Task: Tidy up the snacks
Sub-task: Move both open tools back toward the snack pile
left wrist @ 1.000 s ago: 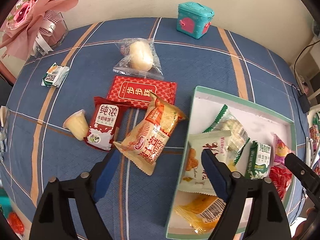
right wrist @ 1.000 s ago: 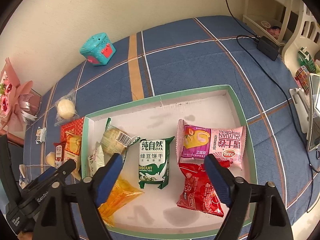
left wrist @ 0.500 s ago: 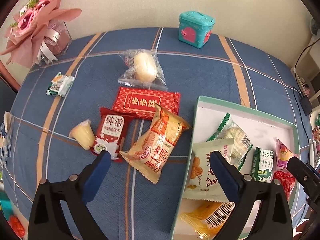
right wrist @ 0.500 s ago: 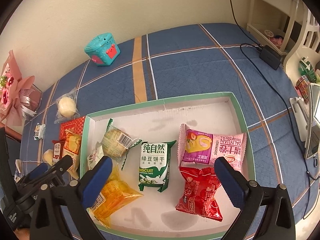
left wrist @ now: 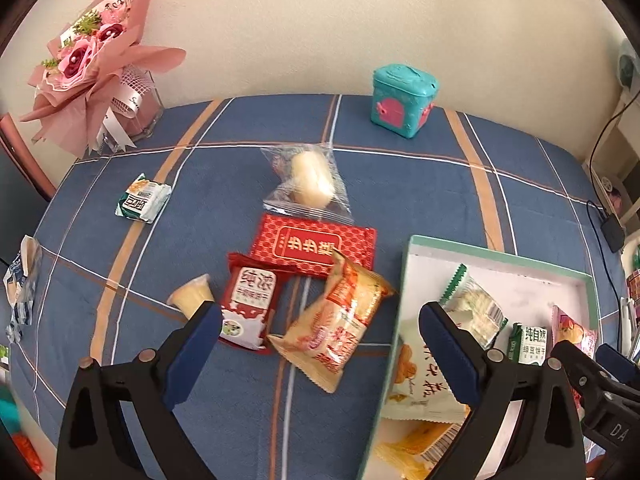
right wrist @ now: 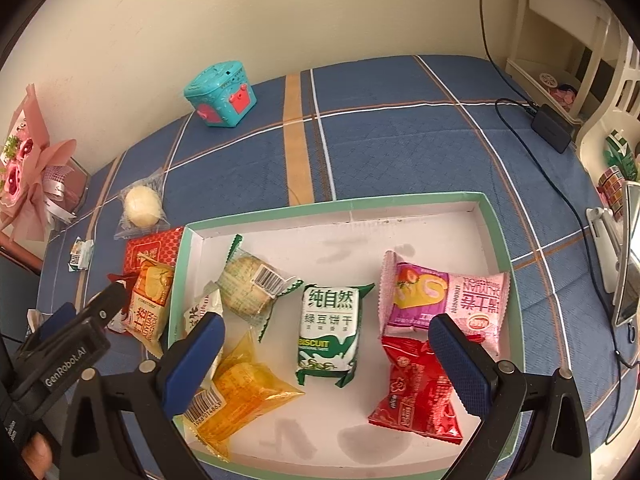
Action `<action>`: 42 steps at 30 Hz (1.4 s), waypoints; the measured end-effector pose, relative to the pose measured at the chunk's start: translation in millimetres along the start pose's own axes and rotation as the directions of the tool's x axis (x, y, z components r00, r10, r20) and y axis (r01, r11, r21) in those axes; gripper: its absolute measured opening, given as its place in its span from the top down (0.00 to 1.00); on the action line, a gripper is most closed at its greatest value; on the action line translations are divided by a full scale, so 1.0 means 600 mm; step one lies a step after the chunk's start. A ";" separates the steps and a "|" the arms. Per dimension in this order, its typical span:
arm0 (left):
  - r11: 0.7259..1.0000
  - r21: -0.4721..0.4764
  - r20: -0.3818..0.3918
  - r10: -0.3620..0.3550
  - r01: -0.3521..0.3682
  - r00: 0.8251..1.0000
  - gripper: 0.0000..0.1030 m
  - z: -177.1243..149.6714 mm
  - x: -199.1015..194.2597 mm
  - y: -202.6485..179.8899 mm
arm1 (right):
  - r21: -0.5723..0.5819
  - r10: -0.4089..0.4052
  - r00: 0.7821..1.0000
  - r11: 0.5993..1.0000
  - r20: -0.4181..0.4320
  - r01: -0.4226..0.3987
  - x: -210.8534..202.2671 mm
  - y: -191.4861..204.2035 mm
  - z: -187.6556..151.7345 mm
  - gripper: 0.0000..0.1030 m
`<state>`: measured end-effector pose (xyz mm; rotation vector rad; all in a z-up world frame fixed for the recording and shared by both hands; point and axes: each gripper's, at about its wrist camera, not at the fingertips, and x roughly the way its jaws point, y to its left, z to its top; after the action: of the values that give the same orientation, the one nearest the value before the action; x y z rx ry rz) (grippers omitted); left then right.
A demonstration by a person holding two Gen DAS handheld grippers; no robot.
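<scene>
We hold the left gripper (left wrist: 320, 330) and right gripper (right wrist: 326, 338) spread wide, empty: six wrapped snacks lie in the green-rimmed white tray (right wrist: 340, 204); the orange-cream crinkled packet (left wrist: 340, 320) waits left, ready for collection

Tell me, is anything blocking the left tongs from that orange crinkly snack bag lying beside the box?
Nothing visible. The left tongs hang open just above the orange crinkly snack bag, which lies uncovered on the blue quilted cloth.
</scene>
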<state>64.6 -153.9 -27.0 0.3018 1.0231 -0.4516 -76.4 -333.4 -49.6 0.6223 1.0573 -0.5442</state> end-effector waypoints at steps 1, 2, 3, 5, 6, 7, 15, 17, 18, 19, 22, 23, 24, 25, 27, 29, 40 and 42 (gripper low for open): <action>1.000 -0.002 -0.001 0.003 -0.003 1.000 0.04 0.000 0.001 0.005 | -0.005 0.001 1.000 1.000 -0.001 -0.001 0.002 0.006 -0.001 0.00; 1.000 -0.004 -0.004 0.014 -0.014 1.000 0.04 0.001 0.002 0.013 | -0.010 0.002 1.000 1.000 -0.003 -0.003 0.004 0.012 -0.002 0.00; 1.000 -0.006 -0.007 0.028 -0.028 1.000 0.04 0.001 0.004 0.022 | -0.016 0.004 1.000 1.000 -0.006 -0.004 0.006 0.019 -0.004 0.00; 0.999 -0.012 -0.010 0.051 -0.051 0.999 0.04 0.000 0.008 0.038 | -0.028 0.010 1.000 1.000 -0.011 -0.010 0.011 0.033 -0.007 0.00; 0.998 -0.017 -0.013 0.061 -0.061 0.998 0.04 0.000 0.011 0.047 | -0.035 0.014 1.000 0.999 -0.012 -0.015 0.013 0.040 -0.008 0.00; 0.997 -0.025 -0.016 0.074 -0.075 0.997 0.04 -0.001 0.013 0.059 | -0.042 0.019 1.000 0.999 -0.013 -0.019 0.015 0.048 -0.010 0.00; 0.984 -0.119 -0.008 0.136 -0.136 0.991 0.04 -0.003 0.016 0.154 | -0.095 0.043 0.999 0.994 -0.012 -0.044 0.028 0.117 -0.019 0.00; 0.981 -0.137 -0.003 0.137 -0.136 0.991 0.04 -0.003 0.014 0.172 | -0.110 0.058 0.998 0.992 -0.012 -0.059 0.031 0.137 -0.022 0.00; 0.980 -0.145 -0.001 0.137 -0.136 0.991 0.04 -0.003 0.013 0.181 | -0.123 0.062 0.998 0.990 -0.011 -0.063 0.033 0.147 -0.023 0.00; 0.979 -0.155 0.000 0.136 -0.134 0.991 0.04 -0.004 0.013 0.191 | -0.136 0.065 0.998 0.989 -0.010 -0.066 0.034 0.158 -0.025 0.00; 0.975 -0.190 -0.001 0.119 -0.117 0.993 0.04 -0.004 0.013 0.219 | -0.166 0.076 0.997 0.983 -0.010 -0.077 0.037 0.187 -0.036 0.00; 0.973 -0.204 -0.003 0.108 -0.106 0.994 0.04 -0.004 0.015 0.229 | -0.173 0.085 0.996 0.981 -0.011 -0.086 0.039 0.197 -0.039 0.00; 0.971 -0.216 -0.002 0.099 -0.097 0.995 0.04 -0.005 0.015 0.235 | -0.177 0.093 0.996 0.980 -0.012 -0.094 0.039 0.205 -0.042 0.00; 0.969 -0.231 -0.001 0.091 -0.089 0.996 0.04 -0.005 0.016 0.244 | -0.183 0.104 0.994 0.978 -0.013 -0.105 0.040 0.214 -0.045 0.00; 0.964 -0.253 0.003 0.085 -0.082 0.996 0.04 -0.005 0.017 0.256 | -0.201 0.112 0.994 0.973 -0.015 -0.112 0.043 0.230 -0.050 0.00; 0.961 -0.265 0.007 0.087 -0.082 0.996 0.04 -0.004 0.017 0.264 | -0.230 0.110 0.994 0.967 -0.012 -0.110 0.045 0.247 -0.056 0.00; 0.955 -0.296 -0.005 -0.030 0.027 1.000 0.04 -0.001 0.038 0.286 | -0.204 0.166 0.986 0.964 -0.033 -0.169 0.060 0.279 -0.053 0.00; 0.949 -0.312 -0.021 -0.051 0.042 0.999 0.04 0.000 0.044 0.289 | -0.186 0.176 0.984 0.966 -0.031 -0.179 0.062 0.277 -0.047 0.00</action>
<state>162.0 -8.8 -44.2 0.0016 1.1136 -0.3218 33.1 -200.2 -59.4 0.5480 1.0405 -0.2805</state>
